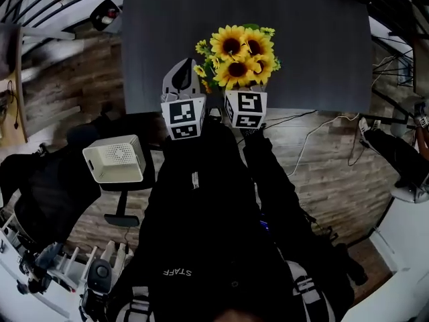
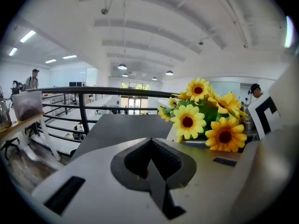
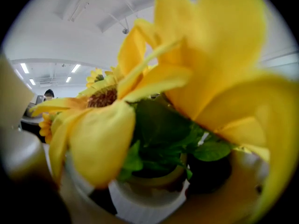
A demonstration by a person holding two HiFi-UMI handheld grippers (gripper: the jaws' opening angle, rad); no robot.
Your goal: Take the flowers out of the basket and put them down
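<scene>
The right gripper (image 3: 145, 183) squeezes the sunflowers (image 1: 238, 56) in its fingers above the near edge of the bench (image 1: 322, 59), already out of the white basket (image 1: 115, 158); the left gripper (image 2: 149, 164) is closed and empty; next, I think, lower them gently.

A bunch of yellow sunflowers (image 1: 238, 56) stands up from the front of the right gripper (image 1: 245, 91), over the near edge of the dark grey table (image 1: 315, 45). The left gripper (image 1: 181, 78) sits just beside it, dark tip towards the table. Down to the left, a white basket (image 1: 115, 159) rests on a black chair (image 1: 123, 218).
</scene>
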